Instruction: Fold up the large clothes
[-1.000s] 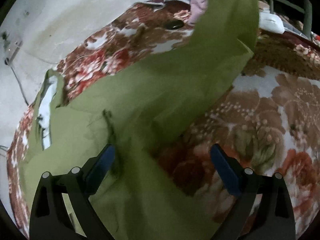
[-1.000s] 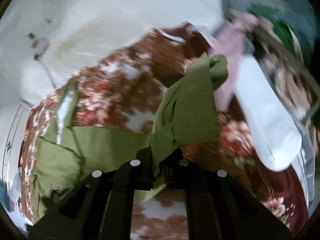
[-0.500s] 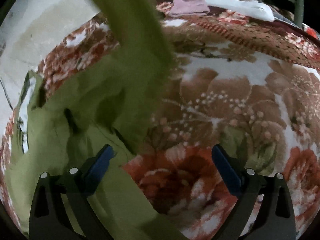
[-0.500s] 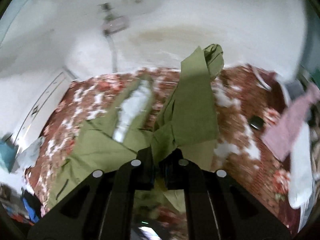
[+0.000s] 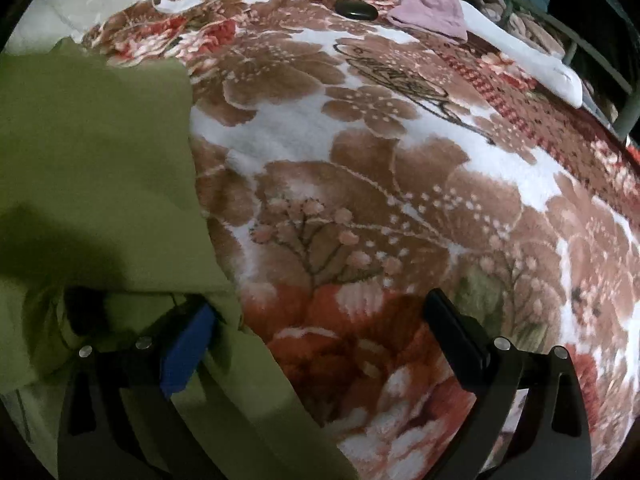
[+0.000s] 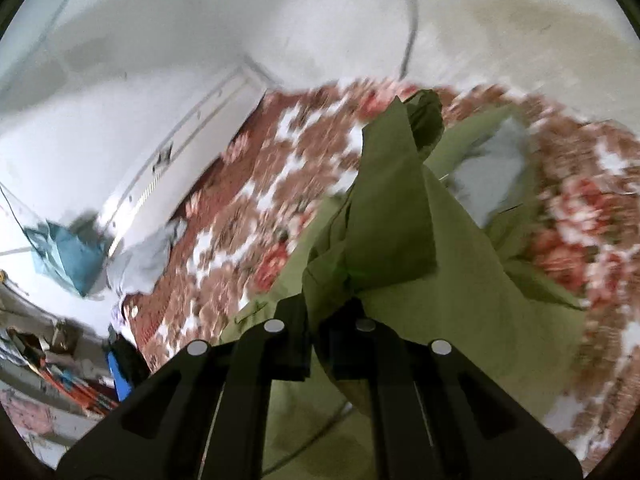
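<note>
An olive green garment (image 5: pixel 92 152) lies on a floral blanket (image 5: pixel 360 168) at the left of the left wrist view. My left gripper (image 5: pixel 320 320) is open just above the blanket, its blue-padded left finger beside the garment's edge. In the right wrist view my right gripper (image 6: pixel 330 320) is shut on a bunched part of the green garment (image 6: pixel 392 216) and holds it above the rest of the garment, which is spread on the blanket (image 6: pixel 248 208).
A pink cloth (image 5: pixel 436 8), a white cloth (image 5: pixel 532 60) and a small black object (image 5: pixel 356 10) lie at the blanket's far side. A metal bed rail (image 5: pixel 624 92) stands at the right. A white wall (image 6: pixel 200 40) and floor clutter (image 6: pixel 52 360) lie beyond the bed.
My right gripper has carried the held part of the garment leftwards over the rest. The fabric that hung across the left wrist view now lies flat at its left. The left gripper stays open.
</note>
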`<state>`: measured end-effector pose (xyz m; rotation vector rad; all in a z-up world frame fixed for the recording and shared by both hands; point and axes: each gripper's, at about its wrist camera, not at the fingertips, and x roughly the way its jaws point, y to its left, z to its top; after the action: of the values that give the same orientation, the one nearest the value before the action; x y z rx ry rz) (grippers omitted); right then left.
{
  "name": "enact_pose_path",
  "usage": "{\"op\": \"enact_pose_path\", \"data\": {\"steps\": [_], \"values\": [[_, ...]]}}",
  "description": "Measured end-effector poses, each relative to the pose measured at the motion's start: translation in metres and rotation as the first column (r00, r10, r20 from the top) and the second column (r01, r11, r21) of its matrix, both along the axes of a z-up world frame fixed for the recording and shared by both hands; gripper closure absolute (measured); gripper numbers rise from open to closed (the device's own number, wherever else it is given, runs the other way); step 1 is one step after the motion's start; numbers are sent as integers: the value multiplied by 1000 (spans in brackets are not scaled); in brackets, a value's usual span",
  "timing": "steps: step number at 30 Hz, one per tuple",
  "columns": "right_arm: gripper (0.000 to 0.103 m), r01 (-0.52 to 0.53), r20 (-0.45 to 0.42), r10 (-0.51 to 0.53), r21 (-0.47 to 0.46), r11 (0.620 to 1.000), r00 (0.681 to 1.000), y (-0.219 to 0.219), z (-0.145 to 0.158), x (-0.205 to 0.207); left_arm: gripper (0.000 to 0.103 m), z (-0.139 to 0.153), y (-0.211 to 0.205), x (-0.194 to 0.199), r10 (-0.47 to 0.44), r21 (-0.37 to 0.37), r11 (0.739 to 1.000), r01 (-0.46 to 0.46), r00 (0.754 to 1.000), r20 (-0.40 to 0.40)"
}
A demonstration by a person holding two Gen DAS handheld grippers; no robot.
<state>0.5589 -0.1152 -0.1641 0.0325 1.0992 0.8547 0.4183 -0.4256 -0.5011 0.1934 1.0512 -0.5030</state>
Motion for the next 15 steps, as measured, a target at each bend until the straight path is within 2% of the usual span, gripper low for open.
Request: {"op": "enact_pose_path", "data": {"steps": [4, 7, 10, 15], "values": [[97, -59, -31, 56, -100, 993, 998, 88, -79, -10, 5, 1, 3, 3, 15, -39, 999, -16, 1000, -23], [97, -79, -84, 66, -170, 982, 994, 138, -151, -12, 5, 5, 2, 6, -31, -10, 999, 30, 998, -63], [97, -87, -119, 59, -242, 966, 991, 172, -209, -15, 5, 8, 10, 9, -42, -35, 999, 39, 995, -93], [97, -95, -152, 44, -350, 932, 987, 208, -271, -13, 5, 12, 25, 0, -74, -40, 997, 71, 994, -82]]}}
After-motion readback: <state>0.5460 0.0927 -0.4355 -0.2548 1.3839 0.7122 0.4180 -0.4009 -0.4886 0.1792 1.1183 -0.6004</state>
